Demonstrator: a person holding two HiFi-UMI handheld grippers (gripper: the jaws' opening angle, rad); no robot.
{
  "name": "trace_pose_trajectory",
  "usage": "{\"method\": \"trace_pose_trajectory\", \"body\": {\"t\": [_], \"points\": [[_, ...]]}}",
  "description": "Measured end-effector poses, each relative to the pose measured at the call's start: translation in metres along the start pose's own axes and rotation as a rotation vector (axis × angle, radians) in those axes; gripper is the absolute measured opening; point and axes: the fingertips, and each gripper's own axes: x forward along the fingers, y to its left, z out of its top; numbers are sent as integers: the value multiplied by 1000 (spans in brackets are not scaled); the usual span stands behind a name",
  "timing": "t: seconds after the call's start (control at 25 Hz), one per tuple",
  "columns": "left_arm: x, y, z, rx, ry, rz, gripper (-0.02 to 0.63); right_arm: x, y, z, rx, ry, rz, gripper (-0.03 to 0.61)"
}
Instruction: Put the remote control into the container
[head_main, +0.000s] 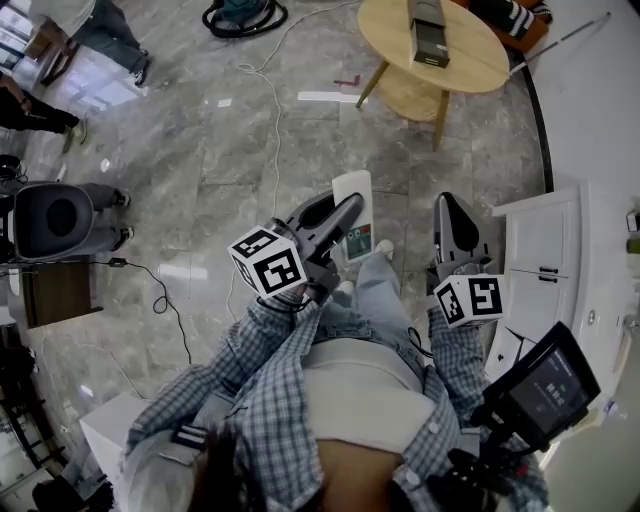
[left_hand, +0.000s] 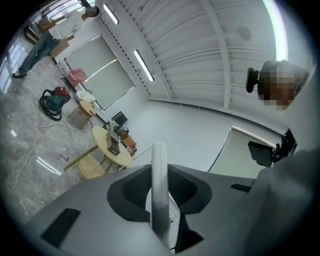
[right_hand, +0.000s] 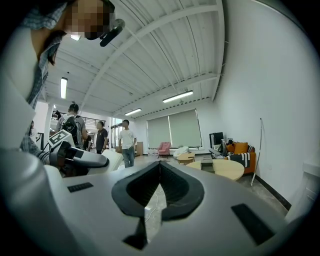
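A white remote control with coloured buttons sticks out of my left gripper, which is shut on it in front of the person's body. In the left gripper view the remote stands edge-on between the two dark pads of the left gripper. My right gripper is held to the right, shut with nothing in it; its pads meet in the right gripper view. A dark grey open box sits on a round wooden table far ahead, with the box also visible in the left gripper view.
A white cabinet stands close on the right. Cables trail over the marble floor. A grey rounded machine is at the left and a black screen device at the lower right. Several people stand farther off.
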Motion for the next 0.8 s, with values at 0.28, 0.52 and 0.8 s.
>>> {"method": "trace_pose_trajectory", "body": {"t": [0.28, 0.52, 0.8], "points": [[52, 3, 3, 4, 17, 0, 98, 15, -47, 2, -15, 4, -6, 8], [128, 7, 11, 4, 21, 14, 98, 39, -121, 10, 4, 8, -1, 8], [148, 8, 21, 14, -8, 28, 98, 57, -139, 18, -5, 4, 44, 8]]}}
